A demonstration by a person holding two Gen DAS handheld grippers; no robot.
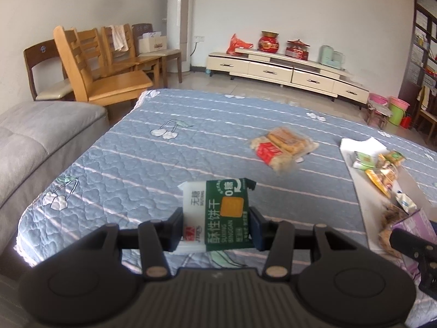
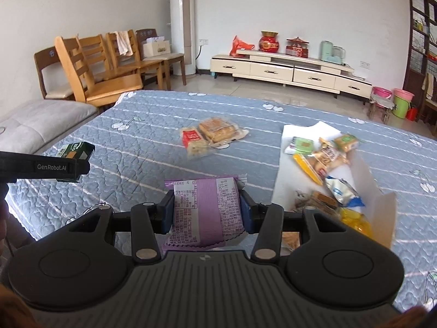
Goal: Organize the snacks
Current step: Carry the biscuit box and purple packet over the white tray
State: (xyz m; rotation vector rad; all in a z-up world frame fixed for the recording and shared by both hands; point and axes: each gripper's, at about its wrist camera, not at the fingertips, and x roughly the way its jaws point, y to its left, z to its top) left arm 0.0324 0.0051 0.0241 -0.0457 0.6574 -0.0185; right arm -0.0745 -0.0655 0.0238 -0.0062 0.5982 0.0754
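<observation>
Blue quilt (image 1: 131, 164) below; each hand-held gripper pinches a packet: left (image 1: 217, 222) green (image 1: 218, 216), right (image 2: 207, 213) purple (image 2: 204, 213). Slippery wrappers may slide out.

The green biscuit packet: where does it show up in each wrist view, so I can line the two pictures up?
Left wrist view: the green biscuit packet sits low at centre, clamped in the left tool.
Right wrist view: the same packet peeks out at the far left edge, above the left tool's dark finger.
Shared landmark: the clear pack with a red label lying on the blue quilt.
</observation>
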